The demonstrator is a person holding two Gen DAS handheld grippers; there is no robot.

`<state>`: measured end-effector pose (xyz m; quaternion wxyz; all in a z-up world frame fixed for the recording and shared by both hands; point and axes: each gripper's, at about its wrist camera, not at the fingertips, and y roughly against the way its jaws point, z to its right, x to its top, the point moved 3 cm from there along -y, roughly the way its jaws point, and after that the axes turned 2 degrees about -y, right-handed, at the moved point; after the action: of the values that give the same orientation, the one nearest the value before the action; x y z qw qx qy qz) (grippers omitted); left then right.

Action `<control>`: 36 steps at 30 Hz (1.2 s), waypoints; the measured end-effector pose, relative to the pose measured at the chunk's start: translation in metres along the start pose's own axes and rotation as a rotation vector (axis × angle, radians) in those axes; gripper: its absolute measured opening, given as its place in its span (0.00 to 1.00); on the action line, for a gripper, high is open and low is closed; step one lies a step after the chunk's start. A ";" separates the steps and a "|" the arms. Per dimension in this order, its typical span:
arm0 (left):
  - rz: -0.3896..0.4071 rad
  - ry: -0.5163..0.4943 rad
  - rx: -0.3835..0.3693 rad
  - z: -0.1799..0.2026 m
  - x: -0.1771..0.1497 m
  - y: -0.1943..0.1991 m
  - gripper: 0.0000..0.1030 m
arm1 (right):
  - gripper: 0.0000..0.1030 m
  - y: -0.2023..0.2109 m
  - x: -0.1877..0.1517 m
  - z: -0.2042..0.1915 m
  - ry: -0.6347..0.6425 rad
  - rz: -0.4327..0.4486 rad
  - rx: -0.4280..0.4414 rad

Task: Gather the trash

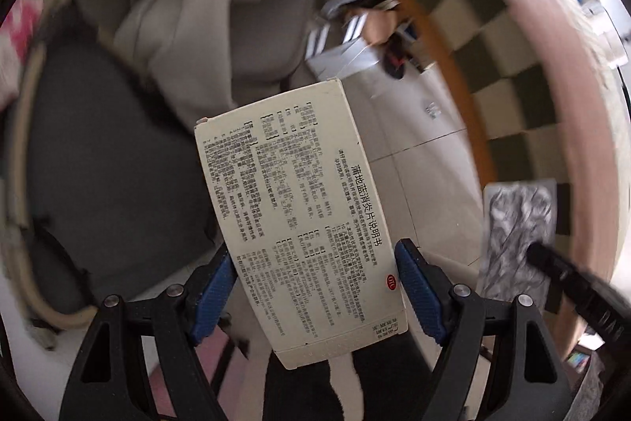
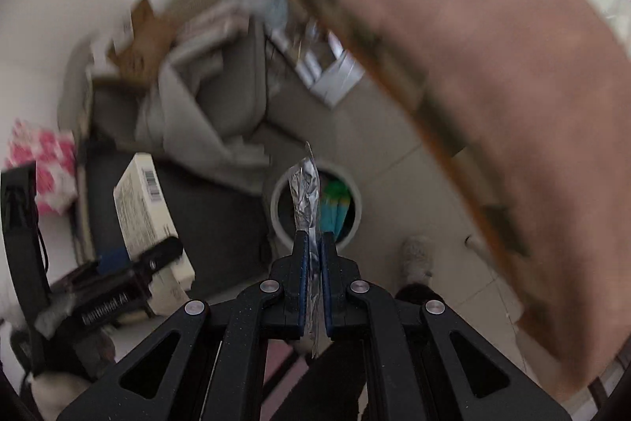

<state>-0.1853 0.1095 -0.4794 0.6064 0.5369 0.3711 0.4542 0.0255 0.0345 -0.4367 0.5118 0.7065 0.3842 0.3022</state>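
Gripping a box (image 1: pixel 299 219), the left gripper (image 1: pixel 315 290) hangs left of the bin (image 2: pixel 315 204), while the right gripper (image 2: pixel 313 263) fingers clamp a foil strip (image 2: pixel 305 192) above it.

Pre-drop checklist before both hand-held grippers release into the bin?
1. Left hand-held gripper holds the white medicine box, blue pads against both of its sides: ok.
2. Right hand-held gripper shut on the crumpled foil blister pack: ok.
3. Round white bin in view below the foil: ok.
4. Bin has room, with green and teal items inside: cannot tell.
5. Box lined up over the bin: not ok, it sits over a dark mat.
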 end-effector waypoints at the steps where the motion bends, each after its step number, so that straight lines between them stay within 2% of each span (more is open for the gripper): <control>1: -0.021 0.030 -0.010 -0.014 -0.001 -0.020 0.75 | 0.06 -0.019 -0.005 -0.004 0.013 -0.025 -0.004; 7: -0.081 0.136 -0.070 -0.059 0.006 -0.123 0.76 | 0.06 -0.142 -0.008 -0.007 0.024 -0.113 0.014; 12: -0.149 0.239 -0.206 -0.085 0.019 -0.224 0.77 | 0.06 -0.253 0.007 0.007 -0.011 -0.155 0.049; 14: -0.165 0.260 -0.224 -0.092 0.024 -0.256 0.78 | 0.06 -0.289 0.017 0.016 -0.027 -0.176 0.059; 15: -0.171 0.268 -0.231 -0.094 0.026 -0.266 0.84 | 0.06 -0.312 0.019 0.021 -0.032 -0.190 0.063; 16: -0.181 0.281 -0.238 -0.098 0.027 -0.281 0.95 | 0.06 -0.329 0.020 0.024 -0.038 -0.200 0.068; 17: -0.187 0.286 -0.240 -0.100 0.028 -0.290 0.99 | 0.06 -0.344 0.021 0.027 -0.047 -0.213 0.079; 21: -0.188 0.295 -0.183 -0.110 0.022 -0.309 1.00 | 0.07 -0.401 0.022 0.034 -0.052 -0.273 0.114; 23: -0.160 0.300 -0.137 -0.116 0.015 -0.306 1.00 | 0.24 -0.413 0.020 0.036 -0.027 -0.283 0.090; 24: -0.147 0.295 -0.109 -0.117 0.013 -0.305 1.00 | 0.44 -0.418 0.019 0.037 -0.009 -0.284 0.065; 25: -0.134 0.285 -0.069 -0.117 0.011 -0.302 1.00 | 0.59 -0.422 0.019 0.037 0.008 -0.280 0.042; 26: -0.127 0.277 -0.037 -0.118 0.008 -0.300 1.00 | 0.65 -0.422 0.018 0.037 0.023 -0.271 0.029; 28: -0.108 0.267 0.023 -0.120 0.002 -0.293 1.00 | 0.86 -0.416 0.017 0.035 0.071 -0.251 -0.021; 31: -0.093 0.255 0.074 -0.122 -0.005 -0.279 1.00 | 0.94 -0.400 0.015 0.027 0.183 -0.203 -0.139; 34: -0.078 0.235 0.115 -0.120 -0.011 -0.262 1.00 | 0.97 -0.383 0.010 0.017 0.291 -0.171 -0.243; 36: -0.069 0.221 0.138 -0.115 -0.014 -0.246 1.00 | 0.97 -0.371 0.006 0.011 0.339 -0.163 -0.280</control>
<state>-0.2604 0.1294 -0.7399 0.5388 0.5110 0.4840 0.4629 -0.0488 0.1012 -0.7942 0.5558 0.5344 0.4745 0.4247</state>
